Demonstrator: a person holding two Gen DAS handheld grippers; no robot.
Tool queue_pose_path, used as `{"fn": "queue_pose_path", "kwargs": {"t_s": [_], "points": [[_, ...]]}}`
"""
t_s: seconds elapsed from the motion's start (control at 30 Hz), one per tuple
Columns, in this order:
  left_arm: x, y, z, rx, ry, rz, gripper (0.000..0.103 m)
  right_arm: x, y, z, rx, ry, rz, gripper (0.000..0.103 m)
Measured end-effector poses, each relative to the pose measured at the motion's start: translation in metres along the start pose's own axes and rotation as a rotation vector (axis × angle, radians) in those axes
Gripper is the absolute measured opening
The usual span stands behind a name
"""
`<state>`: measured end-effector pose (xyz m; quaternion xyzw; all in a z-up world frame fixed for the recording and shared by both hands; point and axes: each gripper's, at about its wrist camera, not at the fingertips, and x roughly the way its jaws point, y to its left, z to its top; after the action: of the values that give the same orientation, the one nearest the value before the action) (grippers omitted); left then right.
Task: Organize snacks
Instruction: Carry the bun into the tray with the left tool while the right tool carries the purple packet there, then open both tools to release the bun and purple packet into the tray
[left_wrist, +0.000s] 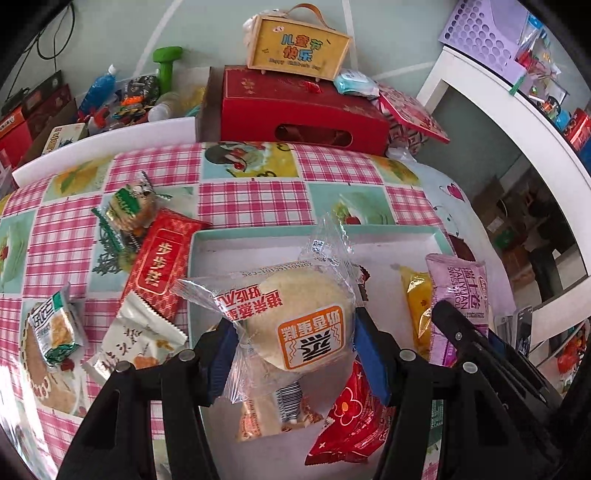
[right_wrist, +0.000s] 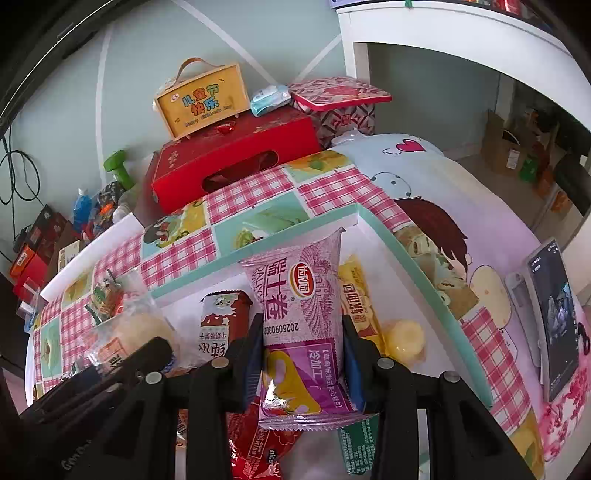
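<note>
My left gripper (left_wrist: 295, 347) is shut on a clear-wrapped pale round cake (left_wrist: 299, 314) with an orange label, held above the teal-rimmed white tray (left_wrist: 332, 230). My right gripper (right_wrist: 303, 354) is shut on a purple Swiss-roll packet (right_wrist: 295, 295), upright over the same tray (right_wrist: 258, 251). That purple packet (left_wrist: 458, 295) also shows at the right of the left wrist view. In the tray lie a red flowered packet (left_wrist: 351, 417), a yellow packet (right_wrist: 354, 299), a brown-red packet (right_wrist: 221, 321), a jelly cup (right_wrist: 402, 339) and a green packet (right_wrist: 358, 443).
Left of the tray on the checked cloth lie a long red packet (left_wrist: 159, 266), a green biscuit packet (left_wrist: 129, 210), a white packet (left_wrist: 136, 339) and a green-white packet (left_wrist: 59, 328). A red gift box (left_wrist: 303, 110) stands behind. A phone (right_wrist: 554, 325) lies right of the tray.
</note>
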<state>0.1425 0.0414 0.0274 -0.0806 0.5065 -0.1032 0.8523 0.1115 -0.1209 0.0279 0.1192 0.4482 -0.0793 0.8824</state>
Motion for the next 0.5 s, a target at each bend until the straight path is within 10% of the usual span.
{"fn": "queue_pose_path", "kwargs": {"t_s": [0.5], "points": [[0.012,-0.001,0.001,0.011,0.015,-0.003,0.063,0.007,-0.002,0.000,-0.005,0.023,-0.021,0.042]]}}
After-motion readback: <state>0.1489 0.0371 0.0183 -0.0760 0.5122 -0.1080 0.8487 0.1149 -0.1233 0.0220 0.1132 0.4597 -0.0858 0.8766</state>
